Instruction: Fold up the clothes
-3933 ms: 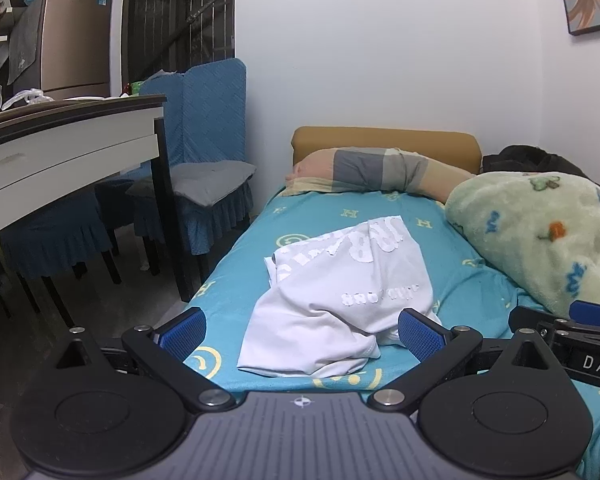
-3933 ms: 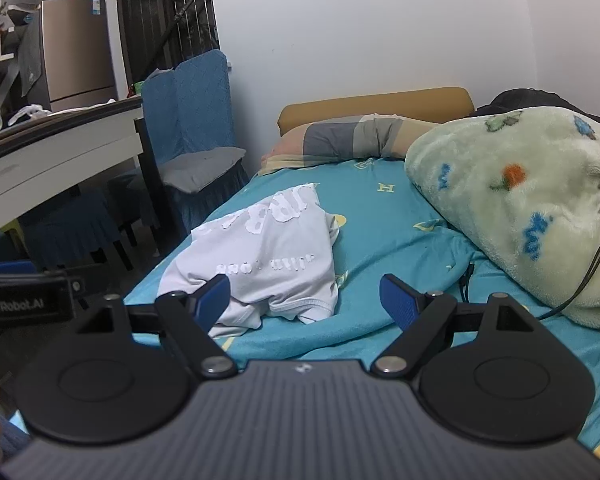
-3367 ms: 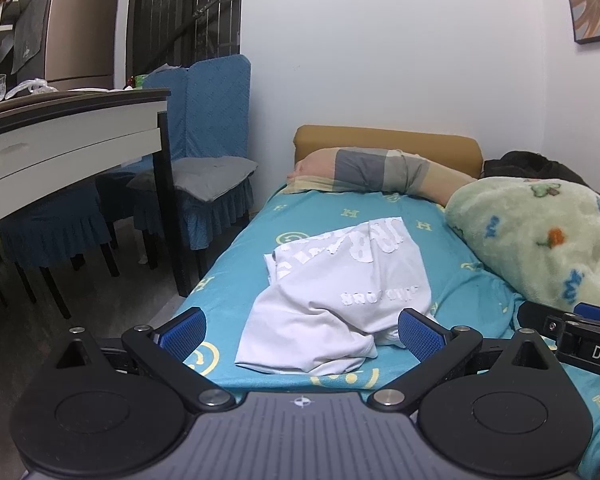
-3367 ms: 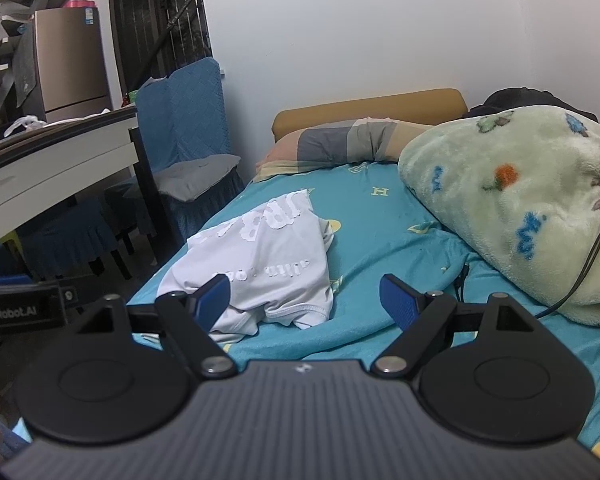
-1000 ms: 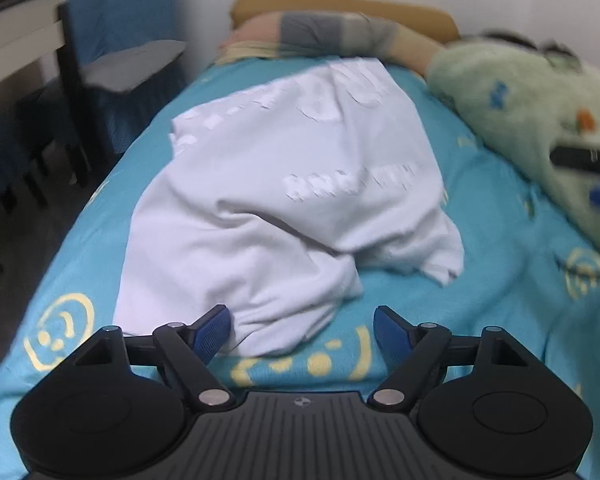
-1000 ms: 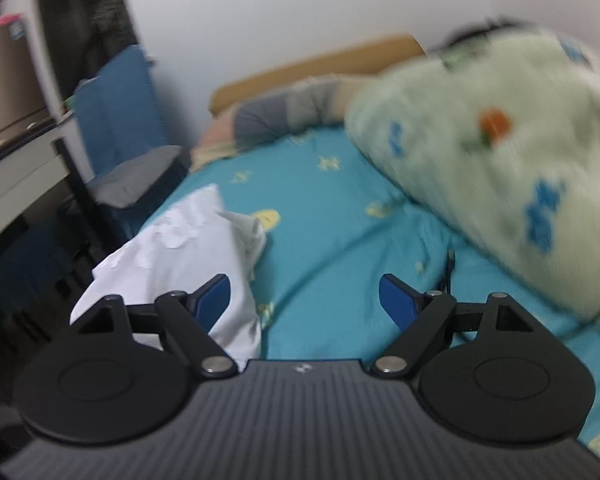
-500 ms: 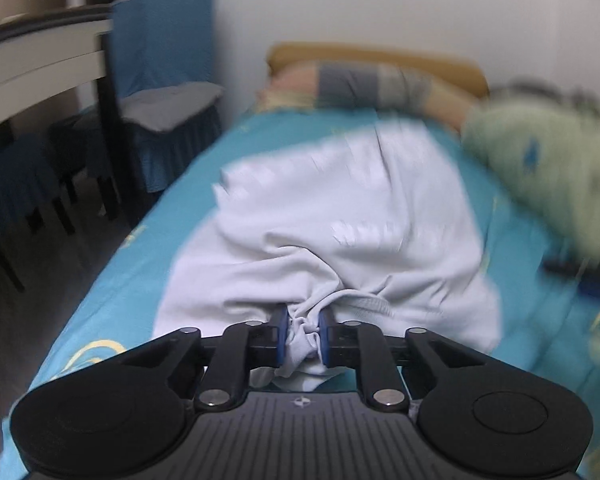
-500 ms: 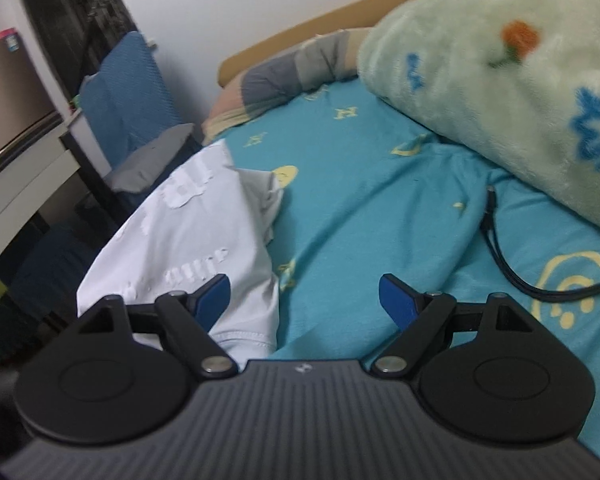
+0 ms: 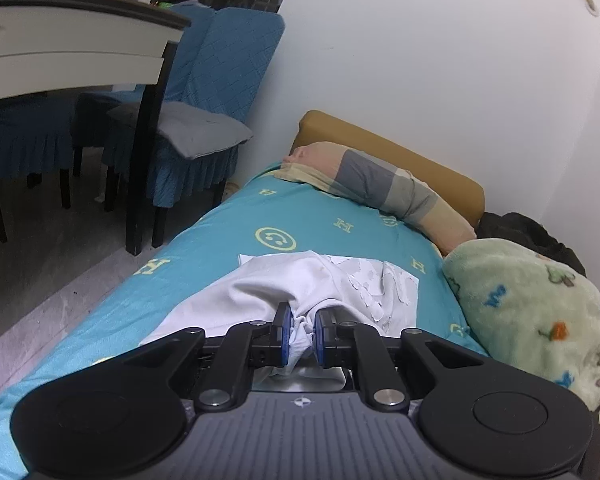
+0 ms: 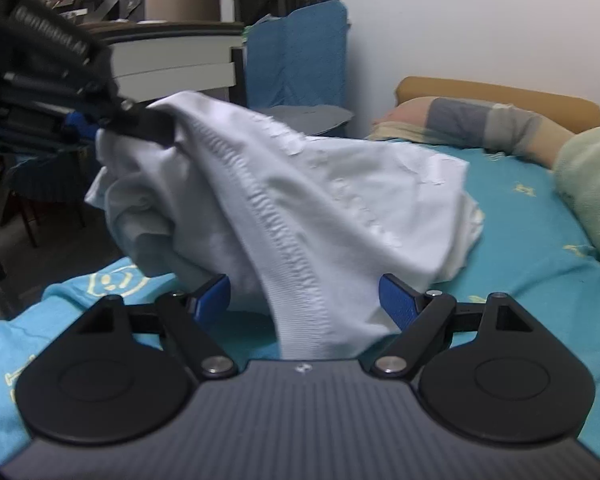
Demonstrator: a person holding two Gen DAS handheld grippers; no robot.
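Bed [image 9: 228,248] edge beneath lifted shirt [image 10: 300,200] hem.

The teal bedsheet [image 9: 228,240] is showing yellow letter "H" marks and smiley-face signs. The white garment [image 9: 364,280] is carrying cracked white lettering, too broken up for any word to be read.

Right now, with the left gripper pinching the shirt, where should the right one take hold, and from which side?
Probably the ribbed hem that hangs between the open jaws of the right gripper. Come straight on from the bed's near end: the band of the shirt runs taut from the left gripper down to those jaws, so closing there gives a second hold for spreading.
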